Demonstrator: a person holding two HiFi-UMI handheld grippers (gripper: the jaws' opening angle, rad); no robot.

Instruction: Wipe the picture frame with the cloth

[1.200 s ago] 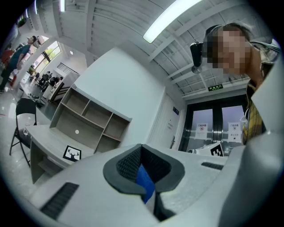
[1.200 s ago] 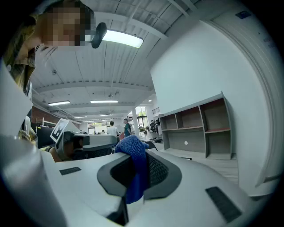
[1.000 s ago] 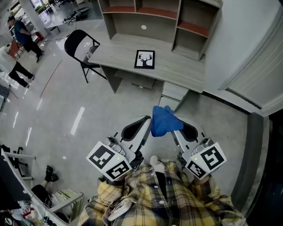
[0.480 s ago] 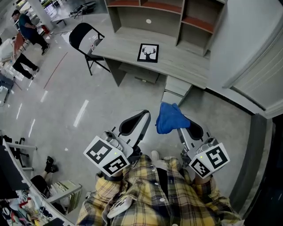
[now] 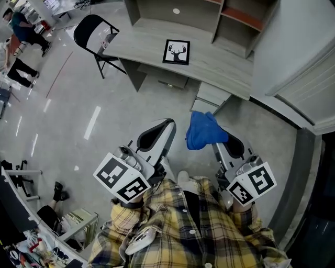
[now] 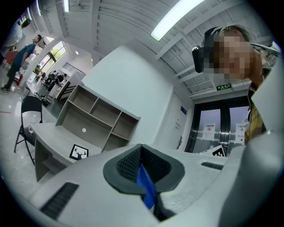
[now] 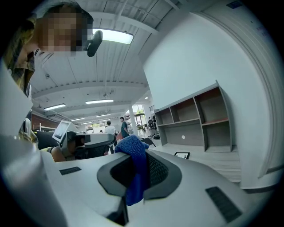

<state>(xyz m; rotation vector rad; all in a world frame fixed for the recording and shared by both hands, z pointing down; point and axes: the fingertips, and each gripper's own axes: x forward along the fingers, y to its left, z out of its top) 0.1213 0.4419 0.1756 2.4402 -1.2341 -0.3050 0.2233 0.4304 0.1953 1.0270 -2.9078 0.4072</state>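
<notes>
The picture frame [image 5: 176, 52], black-edged with a deer-head print, lies flat on the pale wooden desk [image 5: 225, 68] ahead of me. It also shows small in the left gripper view [image 6: 78, 152] and the right gripper view [image 7: 181, 155]. My right gripper [image 5: 224, 143] is shut on a blue cloth [image 5: 205, 131], which bunches up over its tip. The cloth [image 7: 134, 164] hangs through the closed right gripper [image 7: 135, 172]. My left gripper [image 5: 157, 134] is held beside it, shut [image 6: 143, 167], with only a thin blue strip showing in the seam. Both are well short of the desk.
A shelf unit [image 5: 157, 13] stands on the back of the desk, with a drawer unit [image 5: 210, 97] under its front. A black folding chair [image 5: 90, 37] stands at the desk's left end. People [image 5: 21, 29] walk at the far left. A white wall [image 5: 293, 42] runs along the right.
The desk and frame have slid upward in the head view and look slightly larger. Both grippers keep the same pose, the right one still clamped on the cloth.
</notes>
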